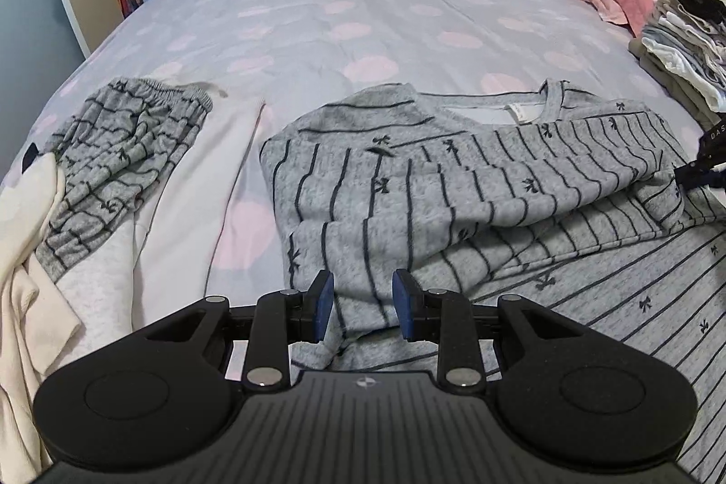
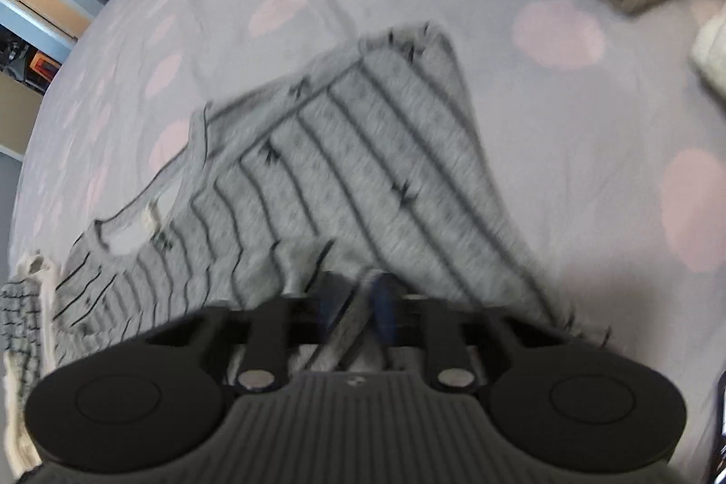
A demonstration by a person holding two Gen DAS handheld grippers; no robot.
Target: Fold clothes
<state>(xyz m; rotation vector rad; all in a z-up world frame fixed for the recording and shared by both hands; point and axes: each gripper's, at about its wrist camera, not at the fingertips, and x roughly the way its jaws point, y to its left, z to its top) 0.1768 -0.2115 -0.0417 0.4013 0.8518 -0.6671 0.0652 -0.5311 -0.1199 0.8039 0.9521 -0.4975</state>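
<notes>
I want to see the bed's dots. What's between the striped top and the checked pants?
In the left wrist view, a white garment and bare dotted bedsheet separate striped top from checked pants.

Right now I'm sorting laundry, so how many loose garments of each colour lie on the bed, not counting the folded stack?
Grey striped knit garments: 2, the top and the crumpled trousers
Pale cream or white garments: 2, a flat sweatshirt and a rumpled cloth
Total: 4

Black ribbed left gripper [image 1: 363,305] and right gripper [image 2: 356,302], blue-padded jaws, silver pivot screws, round side discs.
</notes>
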